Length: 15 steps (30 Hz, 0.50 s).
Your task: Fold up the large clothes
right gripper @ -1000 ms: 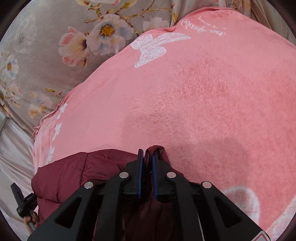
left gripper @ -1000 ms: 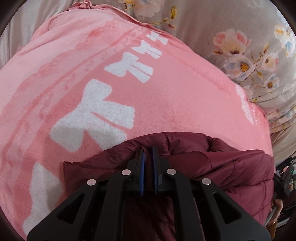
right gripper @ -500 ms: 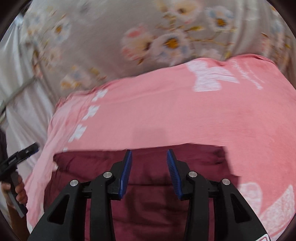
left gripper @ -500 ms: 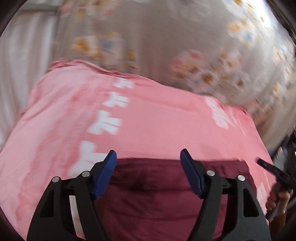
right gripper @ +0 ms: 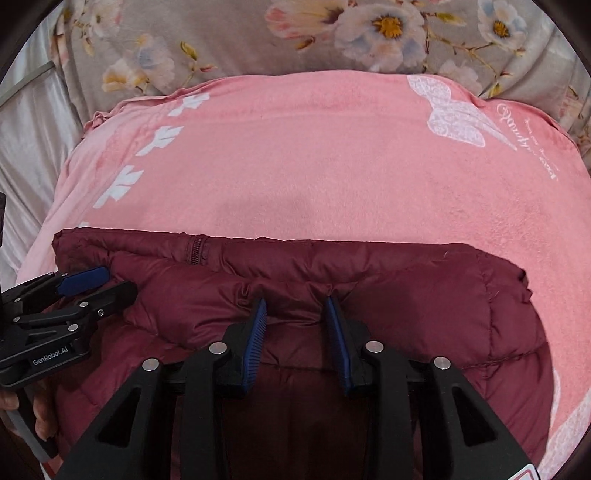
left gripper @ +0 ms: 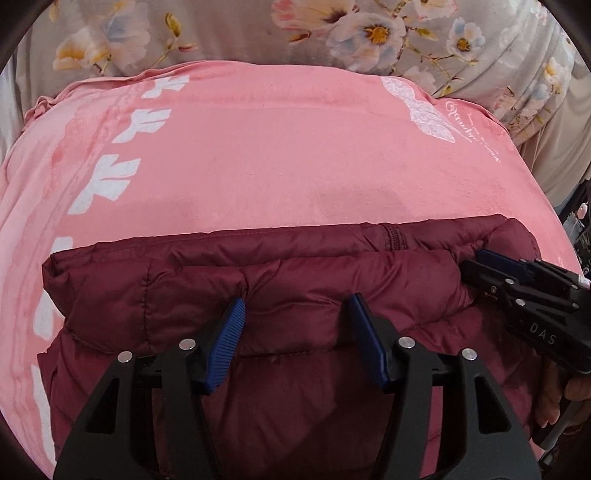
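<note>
While the maroon puffer jacket (left gripper: pixel 295 288) lies folded on the pink blanket (left gripper: pixel 258 162), your left wrist view looks down over its far edge, where a zipper end shows near the top seam. Your left gripper (left gripper: pixel 295 317) stands released, its blue pads spread apart above a ridge of quilted fabric without pressing on it; its jaws have just been closing slightly, and the jacket lies below the gap rather than clamped in it. At the right side of this view your right gripper (left gripper: pixel 491 262) reaches toward the jacket's rolled corner, carried by your hand (left gripper: pixel 565 398). The floral bedsheet (left gripper: pixel 369 33) runs behind the blanket. In your right wrist view, the same jacket (right gripper: pixel 424 302) spans the lower half of the frame on the blanket (right gripper: pixel 314 166). The right gripper (right gripper: pixel 295 317) is also released: its pads stand a narrow gap apart at a fold of fabric, and its jaws have just been closing. Whether the tips touch that fold cannot be determined. The left gripper (right gripper: pixel 99 282) enters at the left edge, its fingers parted beside the jacket's corner.
</note>
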{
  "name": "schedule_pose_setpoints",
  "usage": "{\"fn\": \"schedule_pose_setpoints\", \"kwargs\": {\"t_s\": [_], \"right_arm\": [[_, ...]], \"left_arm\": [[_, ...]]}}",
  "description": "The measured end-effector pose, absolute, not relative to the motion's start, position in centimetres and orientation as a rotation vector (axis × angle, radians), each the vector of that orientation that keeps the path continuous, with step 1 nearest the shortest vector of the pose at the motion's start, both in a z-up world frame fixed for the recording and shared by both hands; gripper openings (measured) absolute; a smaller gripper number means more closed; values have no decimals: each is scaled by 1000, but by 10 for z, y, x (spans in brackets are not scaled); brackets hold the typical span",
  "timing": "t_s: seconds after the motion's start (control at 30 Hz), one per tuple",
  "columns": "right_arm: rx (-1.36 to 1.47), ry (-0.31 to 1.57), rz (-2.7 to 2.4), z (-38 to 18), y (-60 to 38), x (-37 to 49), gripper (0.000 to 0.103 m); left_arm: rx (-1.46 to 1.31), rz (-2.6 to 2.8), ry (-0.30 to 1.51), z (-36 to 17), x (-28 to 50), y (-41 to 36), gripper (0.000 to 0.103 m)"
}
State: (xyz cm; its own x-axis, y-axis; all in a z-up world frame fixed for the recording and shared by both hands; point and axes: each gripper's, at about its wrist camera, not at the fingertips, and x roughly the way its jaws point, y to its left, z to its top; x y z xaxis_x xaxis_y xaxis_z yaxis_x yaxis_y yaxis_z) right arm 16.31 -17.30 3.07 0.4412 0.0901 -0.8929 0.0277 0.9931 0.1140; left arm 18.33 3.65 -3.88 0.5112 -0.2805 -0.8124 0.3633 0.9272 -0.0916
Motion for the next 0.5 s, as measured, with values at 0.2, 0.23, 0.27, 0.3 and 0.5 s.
{"fn": "schedule_pose_setpoints", "kwargs": {"t_s": [0.2,0.23,0.27,0.3,0.5], "right_arm": [[125,1123,53,14,-168,171,7],[128,1122,55,13,-168,172,6],[133,1118,57,10,-169,172,6],[136,1113,60,9,-169,173,5],[164,1100,76,7,-171,177,4]], "left_arm": [[99,-372,964,-54,193,35,56],[102,-366,956,-56,193,34,56],[104,-362,948,-58,194,33,56],[104,-359,940,-59,194,33,56],[106,-340,896,-64,194,32,56]]}}
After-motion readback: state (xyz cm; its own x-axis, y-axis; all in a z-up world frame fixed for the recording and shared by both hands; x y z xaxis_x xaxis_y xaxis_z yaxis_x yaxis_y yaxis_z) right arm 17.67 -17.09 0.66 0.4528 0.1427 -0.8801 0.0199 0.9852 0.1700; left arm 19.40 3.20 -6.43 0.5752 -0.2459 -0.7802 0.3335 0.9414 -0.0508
